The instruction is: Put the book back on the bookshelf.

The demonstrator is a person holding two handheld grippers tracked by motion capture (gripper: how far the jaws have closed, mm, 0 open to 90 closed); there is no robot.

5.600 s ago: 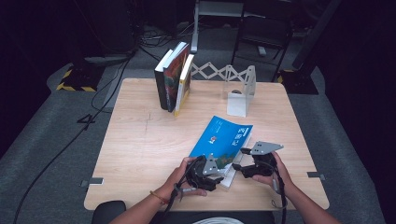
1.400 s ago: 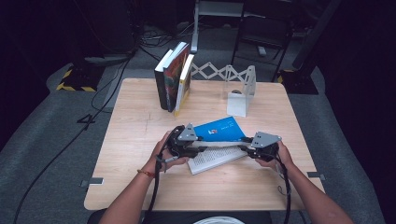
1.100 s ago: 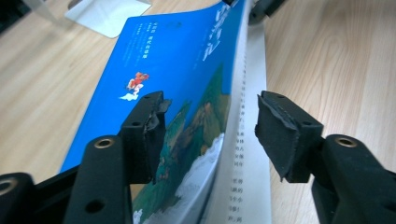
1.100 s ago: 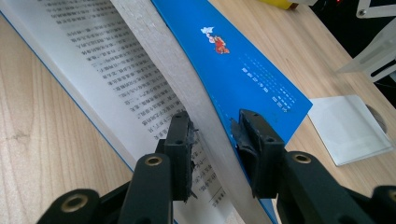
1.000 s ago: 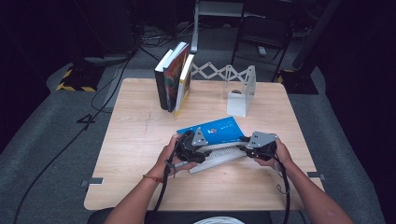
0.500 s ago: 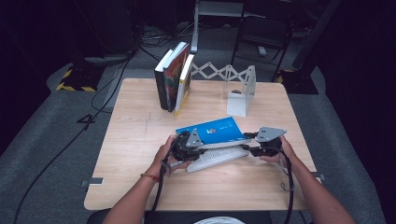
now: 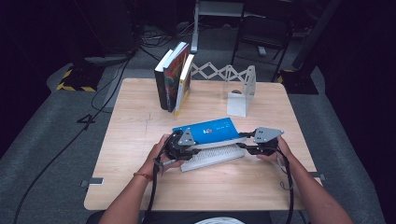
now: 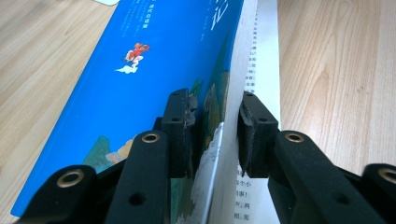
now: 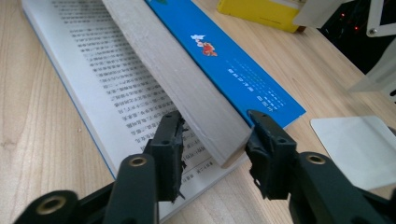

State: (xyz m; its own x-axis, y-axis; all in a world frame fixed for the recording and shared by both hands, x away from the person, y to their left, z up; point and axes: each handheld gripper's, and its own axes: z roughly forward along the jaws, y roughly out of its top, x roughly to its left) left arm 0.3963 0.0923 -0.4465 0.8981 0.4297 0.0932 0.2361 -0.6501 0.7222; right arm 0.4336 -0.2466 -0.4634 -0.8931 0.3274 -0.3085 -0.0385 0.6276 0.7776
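Observation:
A blue paperback (image 7: 210, 131) lies open across the table's middle, its lower half flat with printed pages (image 7: 215, 157) up. The cover and a thick block of pages (image 9: 177, 79) stand raised at a slant. My left gripper (image 7: 195, 147) is at the book's left end. In the left gripper view its jaws (image 8: 215, 122) have just been closing and press the blue cover (image 8: 154, 56) and the leaves behind it. My right gripper (image 7: 243, 143) is at the right end. Its jaws (image 9: 215, 140) have just been closing and clamp the corner of the page block.
Three books (image 7: 173, 77) stand upright at the table's back left. A white bookend (image 7: 242, 95) with a folding lattice rack (image 7: 212, 71) stands at the back right. Bare wood (image 7: 135, 140) lies left of the book and along the front edge.
The book lay closed and slanted several seconds ago; it is now turned crosswise and opened. Over the last second the left gripper shifted slightly and the right gripper moved to the book's right end.

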